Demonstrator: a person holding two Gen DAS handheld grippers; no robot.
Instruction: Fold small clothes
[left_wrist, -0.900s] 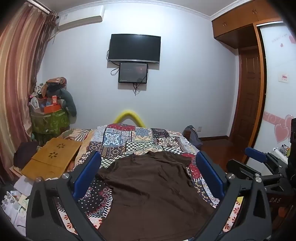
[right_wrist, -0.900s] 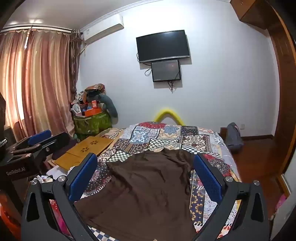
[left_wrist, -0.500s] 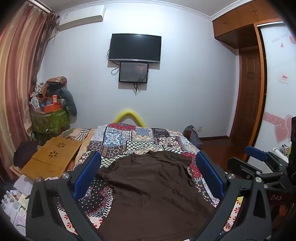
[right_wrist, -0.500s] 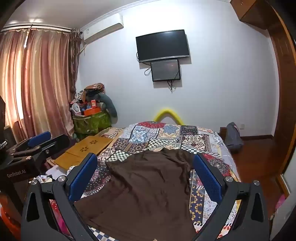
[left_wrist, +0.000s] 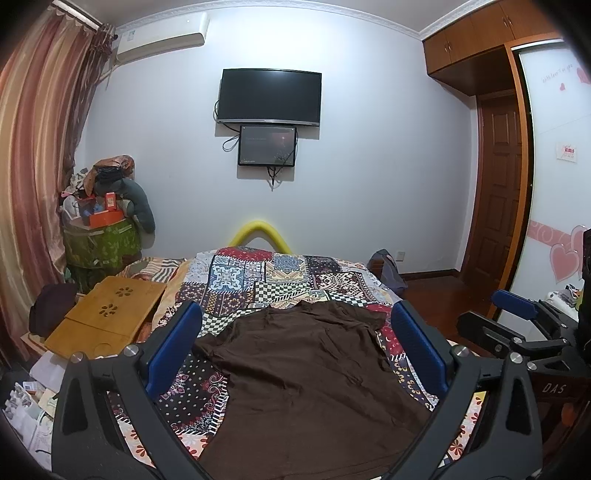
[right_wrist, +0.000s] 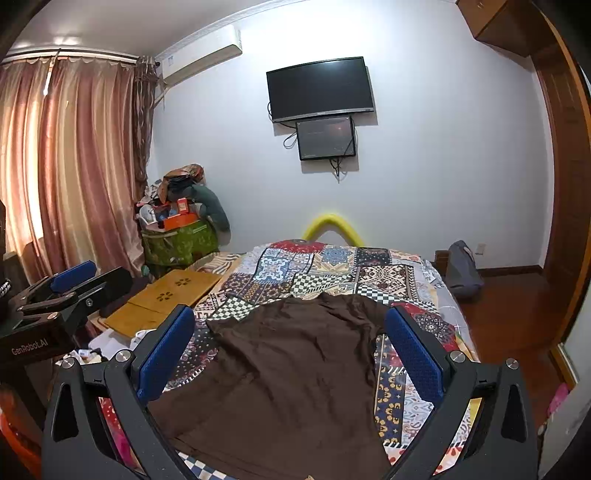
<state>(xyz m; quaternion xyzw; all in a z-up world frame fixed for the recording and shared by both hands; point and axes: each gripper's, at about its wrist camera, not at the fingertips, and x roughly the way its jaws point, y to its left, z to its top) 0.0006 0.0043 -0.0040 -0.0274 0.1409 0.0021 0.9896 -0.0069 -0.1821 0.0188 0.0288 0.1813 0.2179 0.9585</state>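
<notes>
A dark brown shirt (left_wrist: 310, 376) lies spread flat on the patchwork bed cover (left_wrist: 273, 280), collar end toward the far wall; it also shows in the right wrist view (right_wrist: 291, 373). My left gripper (left_wrist: 295, 332) is open and empty, held above the near end of the shirt. My right gripper (right_wrist: 291, 328) is open and empty, also above the near end. The right gripper shows at the right edge of the left wrist view (left_wrist: 517, 325), and the left gripper at the left edge of the right wrist view (right_wrist: 62, 291).
A wooden lap tray (left_wrist: 107, 317) lies at the bed's left side. A green bin piled with clutter (left_wrist: 99, 236) stands in the left corner by the curtain. A grey bag (right_wrist: 461, 269) sits on the floor at right. A television (left_wrist: 269, 96) hangs on the far wall.
Both views have shifted very slightly; the shirt lies as before and both grippers stay open.
</notes>
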